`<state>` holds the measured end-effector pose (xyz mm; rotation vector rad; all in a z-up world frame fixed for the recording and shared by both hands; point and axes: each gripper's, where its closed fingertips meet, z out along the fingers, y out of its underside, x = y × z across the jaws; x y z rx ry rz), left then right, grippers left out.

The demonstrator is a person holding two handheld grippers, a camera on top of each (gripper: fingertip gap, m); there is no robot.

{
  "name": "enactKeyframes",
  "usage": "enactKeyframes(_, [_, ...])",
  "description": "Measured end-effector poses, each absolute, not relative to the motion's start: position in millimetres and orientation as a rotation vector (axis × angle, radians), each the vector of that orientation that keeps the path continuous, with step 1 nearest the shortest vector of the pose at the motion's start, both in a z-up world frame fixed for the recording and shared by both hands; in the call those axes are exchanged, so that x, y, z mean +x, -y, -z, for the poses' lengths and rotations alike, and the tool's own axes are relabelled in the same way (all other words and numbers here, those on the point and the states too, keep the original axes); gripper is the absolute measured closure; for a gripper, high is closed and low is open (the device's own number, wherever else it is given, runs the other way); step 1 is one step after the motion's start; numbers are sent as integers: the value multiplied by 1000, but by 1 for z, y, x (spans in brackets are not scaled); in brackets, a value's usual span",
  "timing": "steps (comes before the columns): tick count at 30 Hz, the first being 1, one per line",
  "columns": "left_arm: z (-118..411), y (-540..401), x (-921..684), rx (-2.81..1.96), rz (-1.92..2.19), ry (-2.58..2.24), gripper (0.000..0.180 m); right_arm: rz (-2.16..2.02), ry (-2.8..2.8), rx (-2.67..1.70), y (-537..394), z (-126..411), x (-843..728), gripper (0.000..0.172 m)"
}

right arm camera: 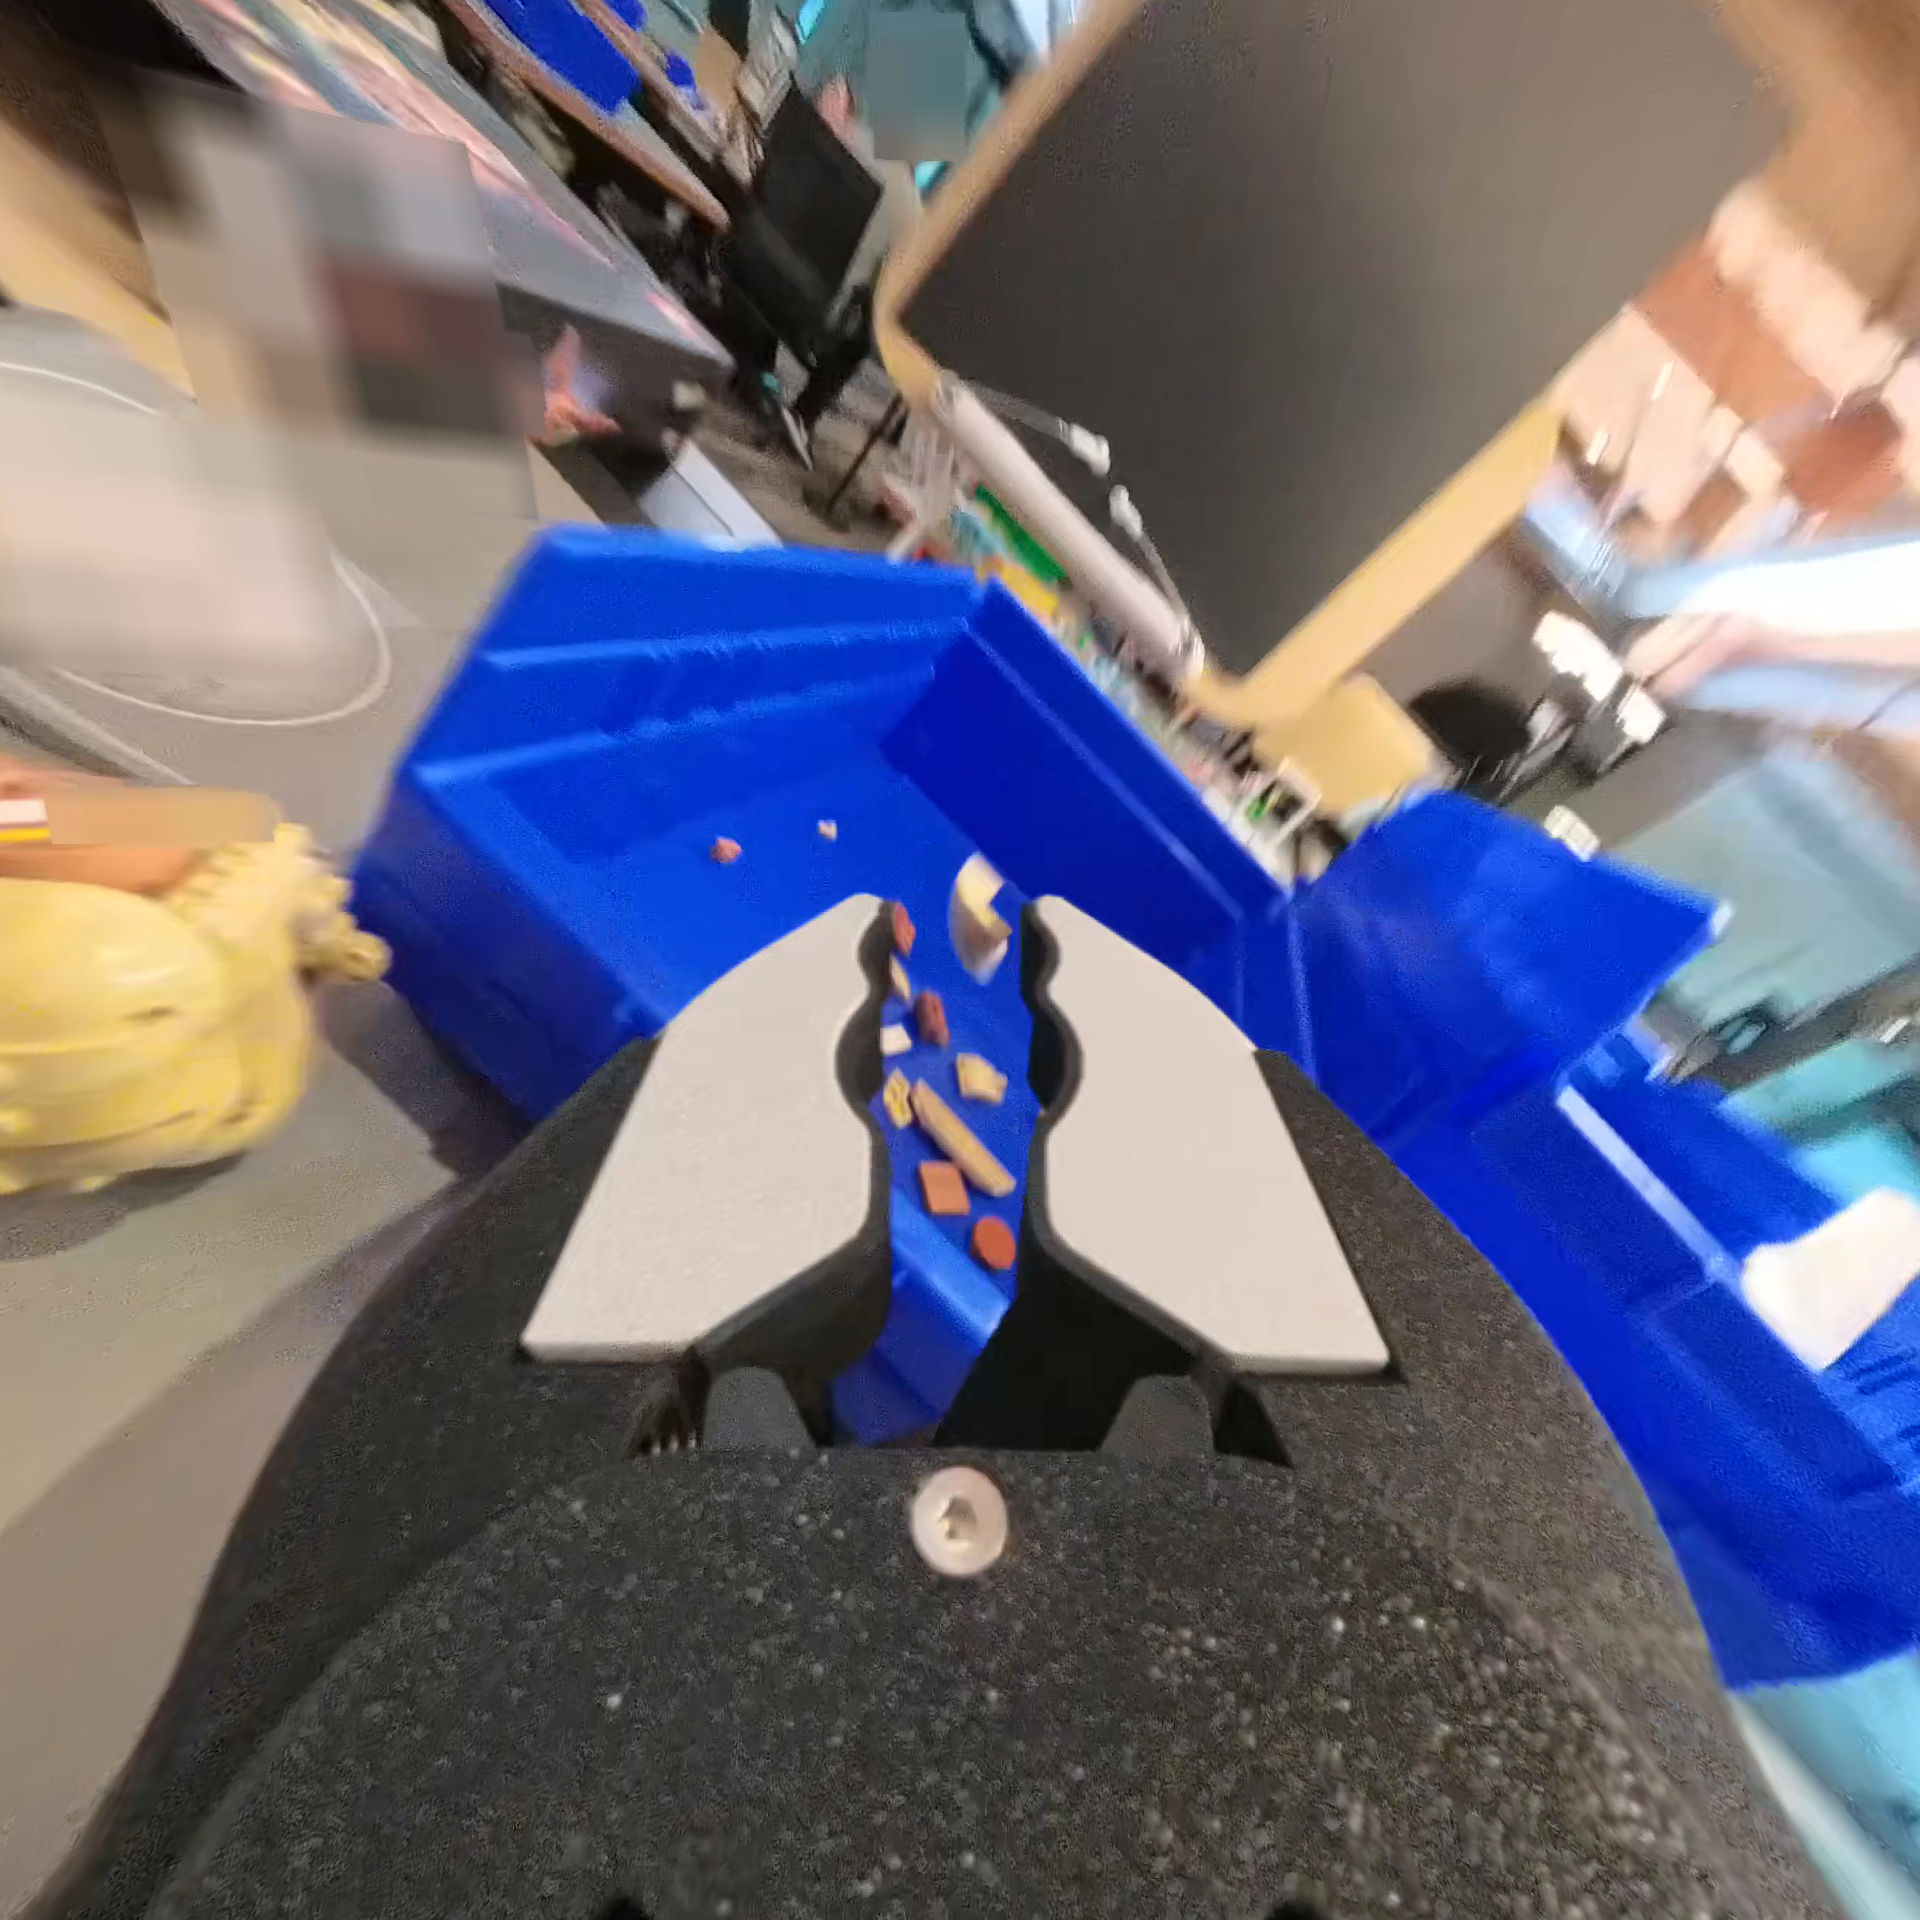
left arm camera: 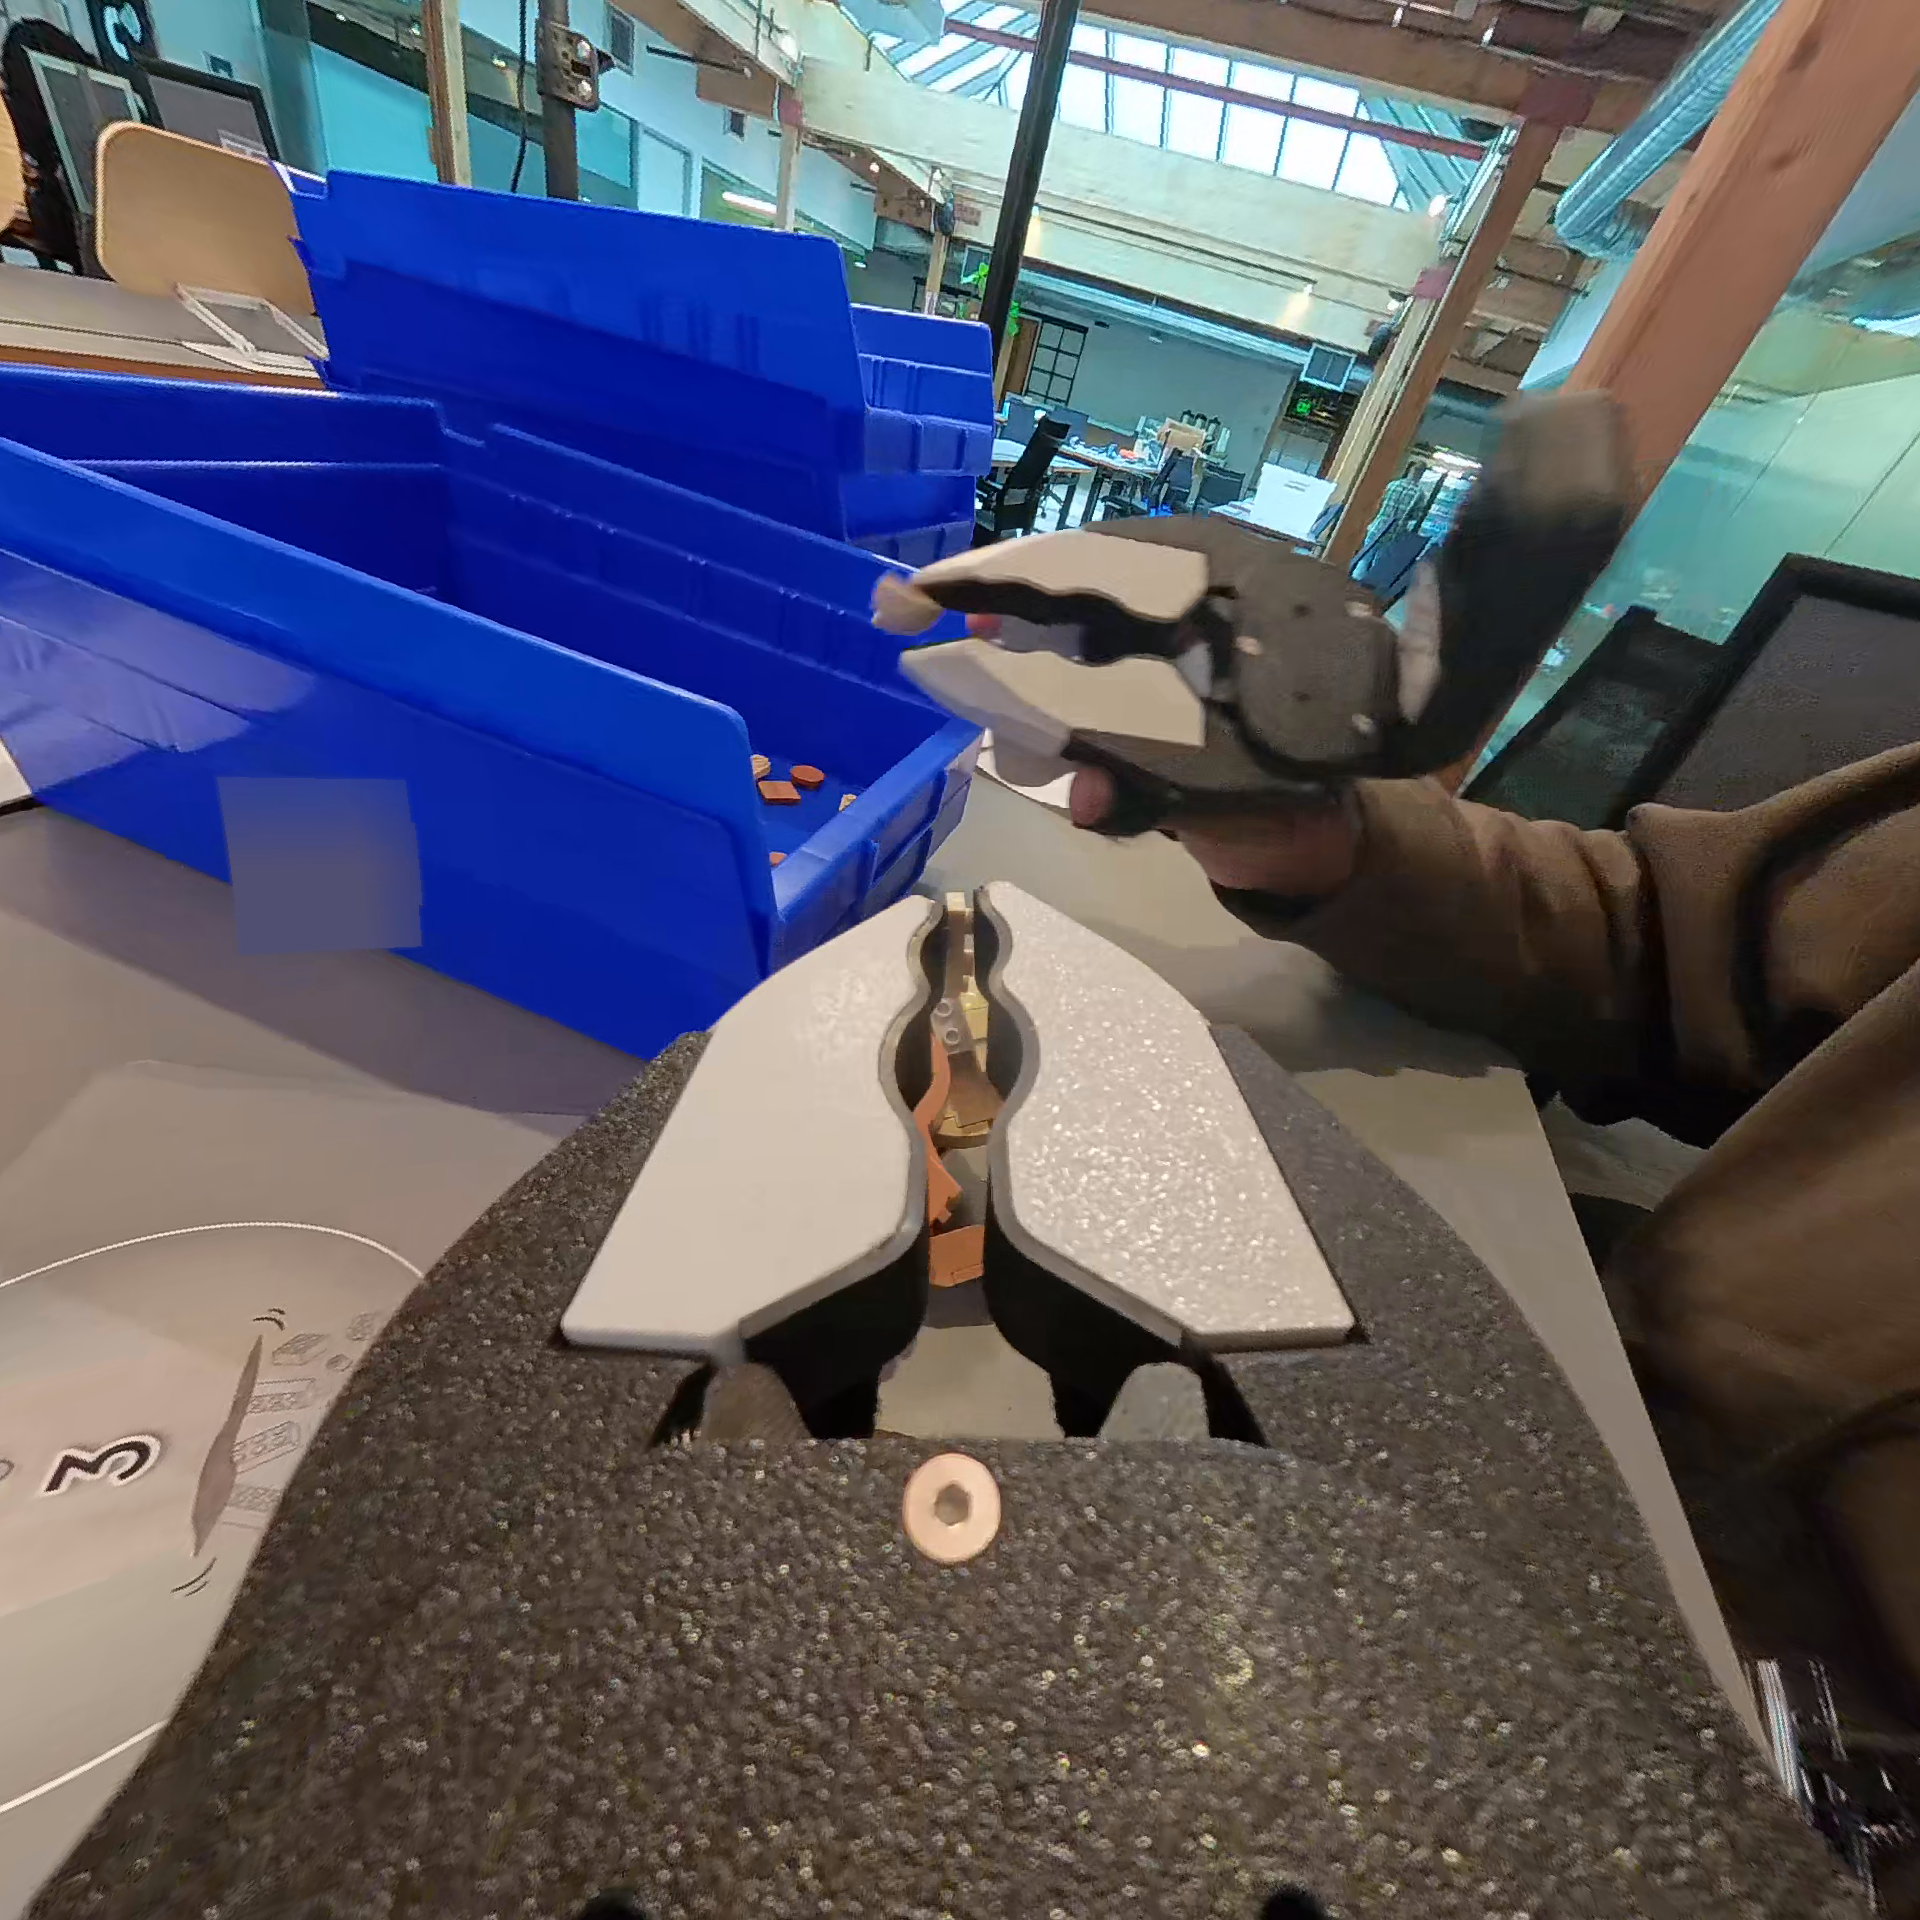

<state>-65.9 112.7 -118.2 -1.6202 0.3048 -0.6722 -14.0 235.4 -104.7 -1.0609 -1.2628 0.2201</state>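
Clamped between the left tongs (left arm camera: 966, 904) is a small assembly of toy bricks (left arm camera: 961, 1039): tan pieces at the tips, a pale grey studded plate behind them and reddish-brown parts further back. Both grey fingers (left arm camera: 1122, 1122) are seen pressed against its sides, and it is held above the grey surface (left arm camera: 1091, 894), just beside the nearest blue bin (left arm camera: 582, 790).

The right tongs (right arm camera: 961, 920) are spread apart, with nothing gripped. A tan piece (right arm camera: 982, 920) is seen between the tips without being pressed by either pad; whether it is touched by the right pad cannot be told through the blur. Below it, on the blue bin floor (right arm camera: 727, 790), loose tan and reddish-brown pieces (right arm camera: 951, 1132) are scattered.

The brick assembly is judged light, stiff and hard, with smooth plastic faces that could slip; its joints may be parted by a sideways pull, so a hold across the flat sides of the thicker tan part is judged soundest. The loose pieces are tiny and flat, and are best pinched by their edges.

The fingers are matte grey with wavy inner edges, set in black speckled bodies. The bins are glossy, thin-walled and long, with more of them stacked behind. A printed sheet (left arm camera: 156, 1403) lies on the surface at the left, and a yellow soft toy (right arm camera: 135, 1018) is seen beside the bin.
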Motion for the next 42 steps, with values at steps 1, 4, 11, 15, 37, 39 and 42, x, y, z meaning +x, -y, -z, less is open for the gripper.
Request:
enactKeyframes(1, [118, -112, -66, -1618, 678, -302, 176, -253, 1252, -1131, -248, 110, -11, 143])
enactKeyframes(4, [117, -112, -65, -1609, 691, -302, 176, -322, 1263, -1167, -254, 121, -4, 140])
enactKeyframes(11, [116, -99, -40, -1544, 796, -446, 175, -798, 1547, -866, -133, 123, -24, 147])
enactKeyframes(15, [118, -94, -29, -1524, 809, -514, 175, -919, 1633, -852, -102, 131, -27, 148])
enactKeyframes(37, [126, -108, -39, -1582, 815, -388, 159, -687, 1159, -1538, -267, 135, -11, 146])
enactKeyframes(39, [126, -108, -41, -1588, 793, -393, 159, -688, 1237, -1450, -253, 132, -12, 146])
enactKeyframes(42, [123, -108, -46, -1583, 761, -396, 160, -760, 1560, -1215, -193, 142, -16, 155])
